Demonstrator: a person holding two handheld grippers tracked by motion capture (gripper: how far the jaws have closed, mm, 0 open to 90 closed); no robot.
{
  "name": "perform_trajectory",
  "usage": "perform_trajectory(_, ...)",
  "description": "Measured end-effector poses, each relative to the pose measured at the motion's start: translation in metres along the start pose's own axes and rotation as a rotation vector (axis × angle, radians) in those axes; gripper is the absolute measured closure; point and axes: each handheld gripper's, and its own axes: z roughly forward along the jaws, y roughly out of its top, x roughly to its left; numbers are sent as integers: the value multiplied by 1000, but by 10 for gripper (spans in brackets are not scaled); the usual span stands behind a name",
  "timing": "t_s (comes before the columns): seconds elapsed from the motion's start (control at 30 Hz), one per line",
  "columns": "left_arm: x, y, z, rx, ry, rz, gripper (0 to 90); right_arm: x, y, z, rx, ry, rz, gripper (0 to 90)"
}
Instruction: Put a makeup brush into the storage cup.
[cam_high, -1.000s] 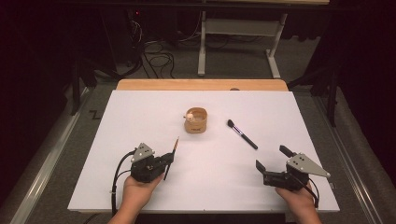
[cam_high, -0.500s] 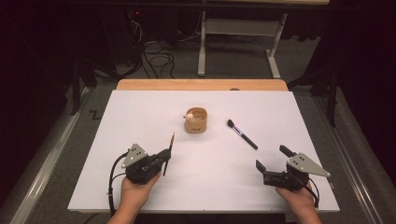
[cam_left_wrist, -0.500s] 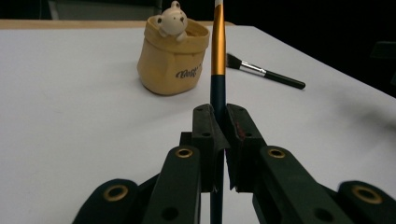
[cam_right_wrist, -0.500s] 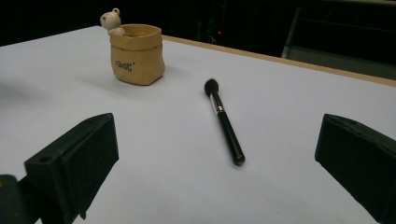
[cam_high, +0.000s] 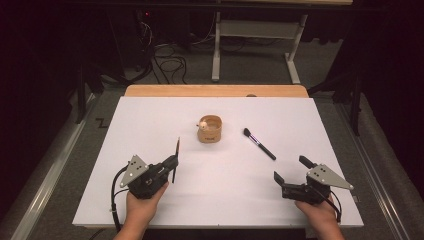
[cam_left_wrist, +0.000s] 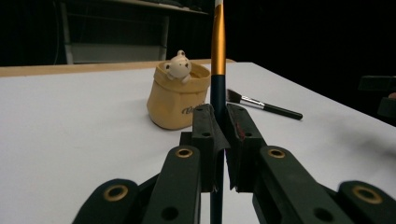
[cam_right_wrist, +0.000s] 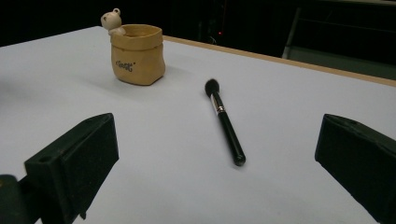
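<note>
A tan sack-shaped pot (cam_high: 210, 129) (cam_left_wrist: 175, 97) (cam_right_wrist: 137, 54) with a small bear figure on its rim stands at the middle of the white table. A black makeup brush (cam_high: 259, 143) (cam_right_wrist: 224, 121) (cam_left_wrist: 263, 105) lies flat to its right. My left gripper (cam_high: 171, 165) (cam_left_wrist: 219, 140) at the near left is shut on a thin brush with a gold ferrule (cam_high: 176, 155) (cam_left_wrist: 217, 42), which points up and away. At the near right my right gripper (cam_high: 290, 170) (cam_right_wrist: 215, 163) stands wide open, nothing between its fingers, facing the lying brush.
The white sheet (cam_high: 150, 115) covers a wooden table whose far edge (cam_high: 215, 90) shows bare. Beyond it are a white stand's legs (cam_high: 252, 55), cables (cam_high: 165, 55) on the grey floor and dark surroundings.
The left gripper has shifted slightly left and nearer with the thin brush still in it, and the brush now tilts more upright. The right gripper has not moved.
</note>
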Motion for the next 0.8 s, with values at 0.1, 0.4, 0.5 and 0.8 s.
perform_trajectory(0.1,0,1,-3,-27,9,16,831,0,0,0,0,0,0,5)
perform_trajectory(0.4,-1,3,-10,-92,38,39,831,1,0,1,3,1,-3,5)
perform_trajectory(0.5,-1,3,-11,-95,42,41,831,1,0,0,4,0,1,4)
perform_trajectory(0.8,-2,3,-11,-95,52,50,831,1,0,1,2,-2,-4,5)
